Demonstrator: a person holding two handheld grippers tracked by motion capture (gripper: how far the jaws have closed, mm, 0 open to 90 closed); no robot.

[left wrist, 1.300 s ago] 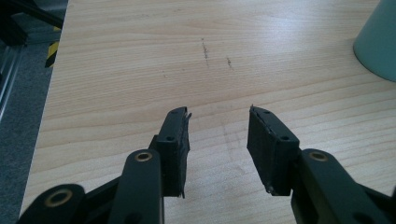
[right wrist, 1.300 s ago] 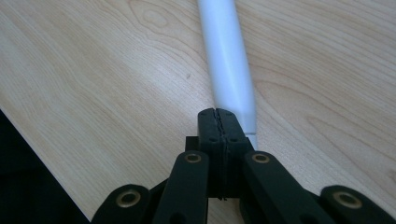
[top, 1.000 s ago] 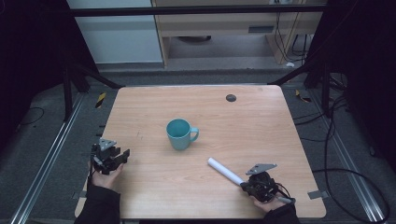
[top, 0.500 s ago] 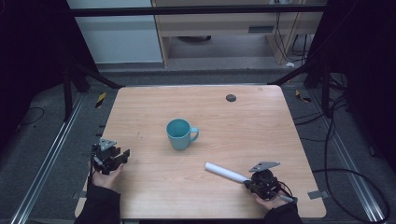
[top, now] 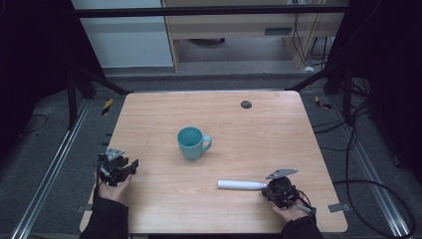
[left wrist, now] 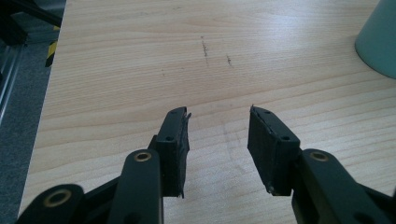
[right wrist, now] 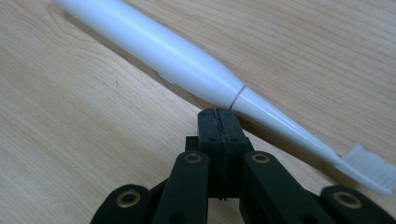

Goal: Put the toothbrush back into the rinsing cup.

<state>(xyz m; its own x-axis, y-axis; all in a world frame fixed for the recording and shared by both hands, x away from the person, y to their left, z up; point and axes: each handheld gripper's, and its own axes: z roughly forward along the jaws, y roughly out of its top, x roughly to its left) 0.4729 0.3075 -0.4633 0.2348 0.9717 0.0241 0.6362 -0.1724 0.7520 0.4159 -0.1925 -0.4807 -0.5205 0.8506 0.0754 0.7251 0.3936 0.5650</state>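
Observation:
A white electric toothbrush [top: 241, 185] lies flat near the table's front right, its handle pointing left. In the right gripper view the toothbrush [right wrist: 173, 56] runs across just beyond the tips, bristles at the lower right. My right gripper [top: 267, 188] [right wrist: 218, 114] is shut with nothing between its jaws, and its tips sit against the brush's neck. A teal mug [top: 191, 143] [left wrist: 378, 37] stands upright mid-table, handle to the right. My left gripper [top: 132, 167] [left wrist: 219, 116] rests open at the front left edge, with bare wood between its jaws.
The wooden table [top: 249, 139] has a small black disc [top: 246, 104] near its far edge. Dark frame legs and cables surround the table on the floor. A person's hands and dark sleeves come in at the bottom.
The toothbrush has swung from a diagonal to lying almost level across the table, its handle end coming nearer the front. The right gripper shifted slightly with it. The left gripper stayed still.

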